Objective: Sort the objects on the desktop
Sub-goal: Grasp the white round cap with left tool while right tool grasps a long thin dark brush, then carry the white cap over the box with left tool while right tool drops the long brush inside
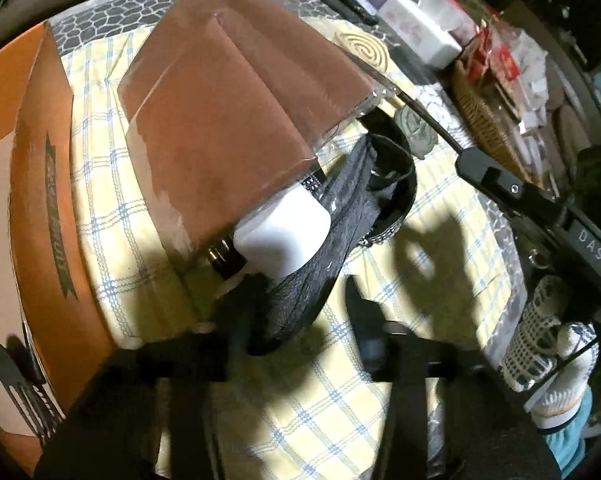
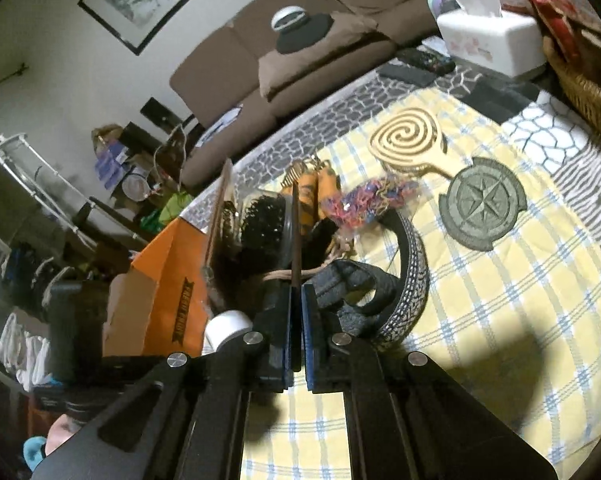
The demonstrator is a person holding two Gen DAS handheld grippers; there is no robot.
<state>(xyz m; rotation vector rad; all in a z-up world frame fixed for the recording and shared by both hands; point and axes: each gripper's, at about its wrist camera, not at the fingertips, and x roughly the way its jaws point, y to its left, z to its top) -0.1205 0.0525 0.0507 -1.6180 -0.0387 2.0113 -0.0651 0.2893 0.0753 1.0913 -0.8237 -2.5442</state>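
My right gripper (image 2: pixel 296 300) is shut on the thin edge of a brown sheet in clear plastic (image 2: pixel 295 224), which it holds up above the table. In the left wrist view the same brown sheet (image 1: pixel 236 120) spreads wide and tilted over a white-capped bottle (image 1: pixel 284 236) and dark grey cloth (image 1: pixel 328 240). My left gripper (image 1: pixel 296 312) is open, its fingers (image 1: pixel 360 320) low over the checked cloth, just short of the grey cloth. A black studded belt (image 2: pixel 412 264) curls beside the cloth.
An orange cardboard box (image 1: pixel 44 184) stands at the left. A spiral wooden trivet (image 2: pixel 408 136), a compass-pattern coaster (image 2: pixel 482 202), a hairbrush (image 2: pixel 264 220), coloured bands (image 2: pixel 360 200), a tissue box (image 2: pixel 492 36) and a wicker basket (image 2: pixel 584 84) sit on the yellow checked tablecloth (image 2: pixel 520 300).
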